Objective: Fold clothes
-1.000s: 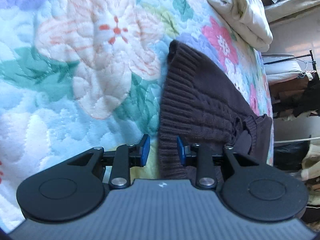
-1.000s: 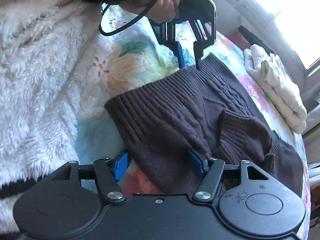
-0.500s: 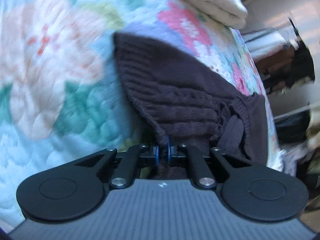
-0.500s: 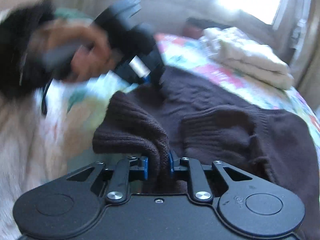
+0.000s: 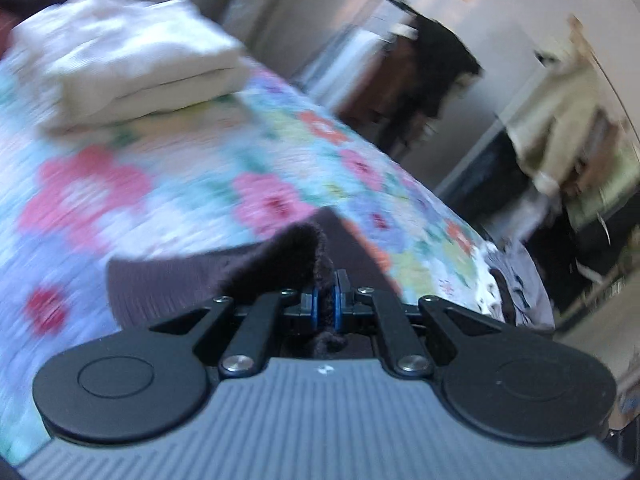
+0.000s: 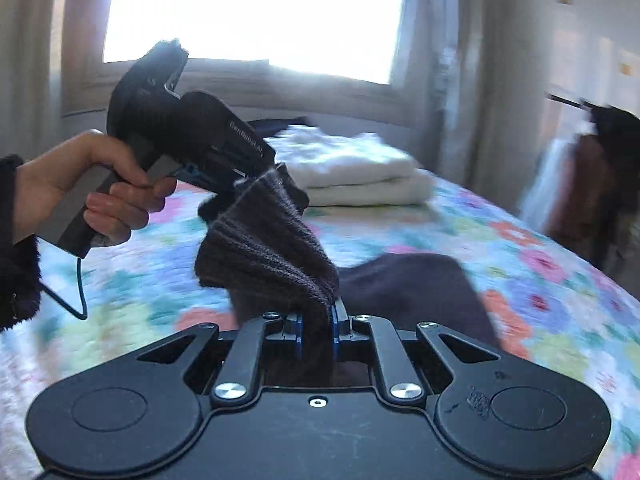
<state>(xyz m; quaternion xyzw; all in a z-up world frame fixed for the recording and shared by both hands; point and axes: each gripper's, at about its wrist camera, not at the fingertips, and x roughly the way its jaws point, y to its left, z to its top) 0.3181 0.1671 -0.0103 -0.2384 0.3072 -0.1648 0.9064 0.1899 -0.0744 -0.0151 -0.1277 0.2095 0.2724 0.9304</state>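
Jaws of both the left gripper (image 5: 326,302) and right gripper (image 6: 316,330) are clamped on the brown knit sweater (image 6: 264,248), lifted taut between them above the floral quilt (image 6: 532,264). Folded white clothes (image 6: 356,172) lie beyond, a window (image 6: 256,12) behind

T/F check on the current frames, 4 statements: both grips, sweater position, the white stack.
1. The left hand-held gripper is shut on the brown sweater. True.
2. The right hand-held gripper is open and holds nothing. False: its jaws pinch the sweater's ribbed edge.
3. The sweater lies completely flat on the floral quilt. False: the pinched edge is lifted, strung between the two grippers.
4. A folded white stack sits on the quilt beyond the sweater. True.
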